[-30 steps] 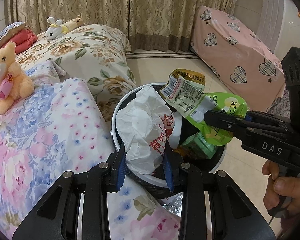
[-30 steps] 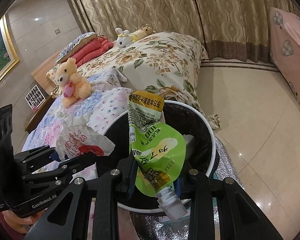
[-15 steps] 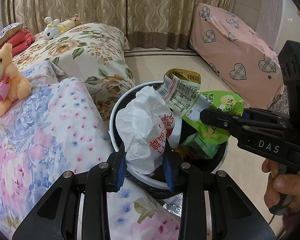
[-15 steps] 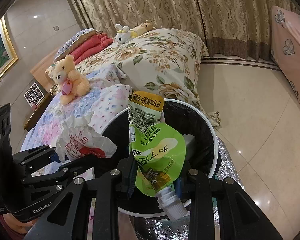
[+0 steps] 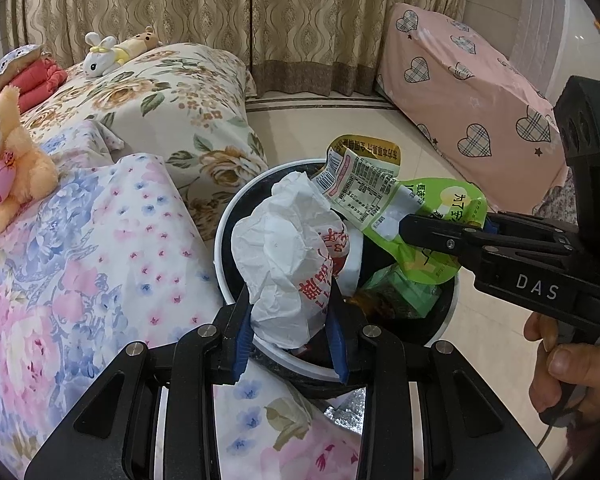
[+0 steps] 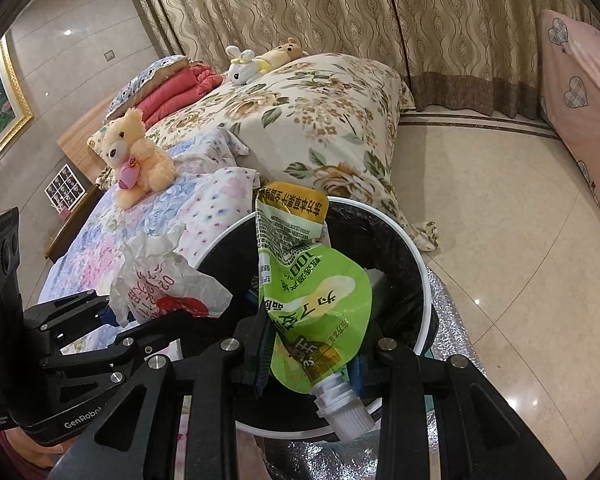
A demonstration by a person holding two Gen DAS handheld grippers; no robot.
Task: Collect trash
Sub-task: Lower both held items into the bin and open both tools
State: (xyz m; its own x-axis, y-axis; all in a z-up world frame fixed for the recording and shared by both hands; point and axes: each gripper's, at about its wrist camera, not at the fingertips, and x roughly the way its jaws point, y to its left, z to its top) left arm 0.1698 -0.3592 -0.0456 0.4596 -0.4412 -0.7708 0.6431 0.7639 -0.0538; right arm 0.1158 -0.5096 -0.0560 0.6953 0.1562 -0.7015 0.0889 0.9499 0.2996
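A round black bin with a white rim (image 5: 224,236) (image 6: 416,256) stands on the floor beside the bed and holds some trash. My left gripper (image 5: 292,320) is shut on a crumpled white paper bag with red print (image 5: 288,252) and holds it over the bin's near rim; the bag also shows in the right wrist view (image 6: 160,276). My right gripper (image 6: 312,360) is shut on a green spouted drink pouch (image 6: 316,292) and holds it over the bin's mouth. The pouch also shows in the left wrist view (image 5: 404,204).
A bed with floral covers (image 5: 80,240) lies left of the bin, with a peach teddy bear (image 5: 4,152) and two small plush toys (image 5: 112,50) on it. A pink heart-print covered object (image 5: 472,92) stands at the right. Tiled floor (image 6: 500,208) and curtains (image 5: 260,20) lie beyond.
Both grippers have moved a little farther over the bin with their loads still held. The grips have not changed.
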